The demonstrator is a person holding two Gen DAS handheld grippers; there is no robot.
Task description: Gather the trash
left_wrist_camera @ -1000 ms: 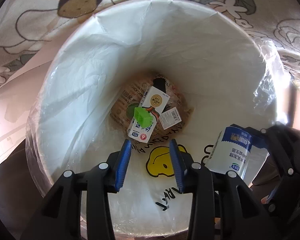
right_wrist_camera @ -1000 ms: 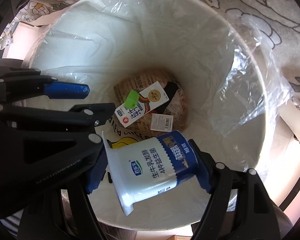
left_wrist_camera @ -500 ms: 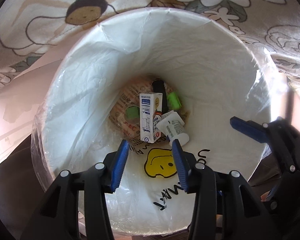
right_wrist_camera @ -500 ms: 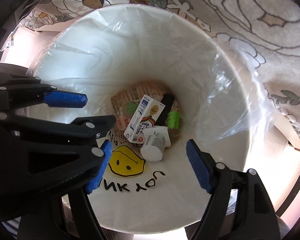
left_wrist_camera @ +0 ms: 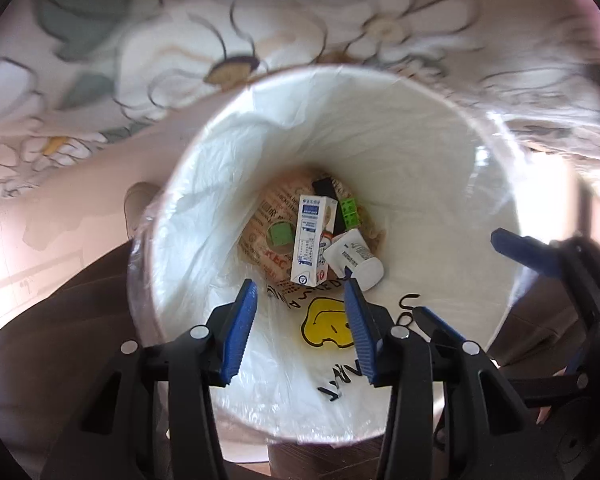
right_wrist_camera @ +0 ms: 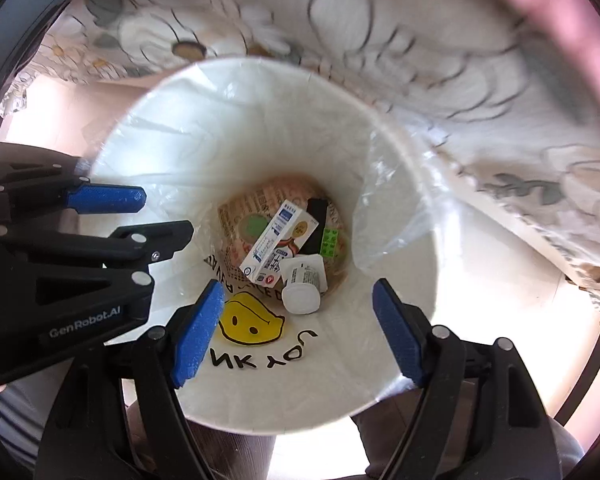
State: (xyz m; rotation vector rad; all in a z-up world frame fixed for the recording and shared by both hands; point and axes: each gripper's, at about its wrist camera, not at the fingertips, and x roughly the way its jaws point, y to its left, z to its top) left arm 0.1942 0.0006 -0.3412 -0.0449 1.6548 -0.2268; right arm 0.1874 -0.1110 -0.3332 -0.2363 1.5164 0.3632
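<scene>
Both the left gripper and the right gripper are spread and empty above the bin rim; the yogurt cup lies at the bottom, touching the milk carton.

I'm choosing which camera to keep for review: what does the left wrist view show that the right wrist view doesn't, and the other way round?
Only the left wrist view shows the left claw head-on, open and empty, with the right claw off to its right. Only the right wrist view shows the "GenRobot.AI" lettering on the left claw's body and the whole gap of the open right claw. Both show the white bin, its yellow smiley, the milk carton, the yogurt cup and the green block.
</scene>
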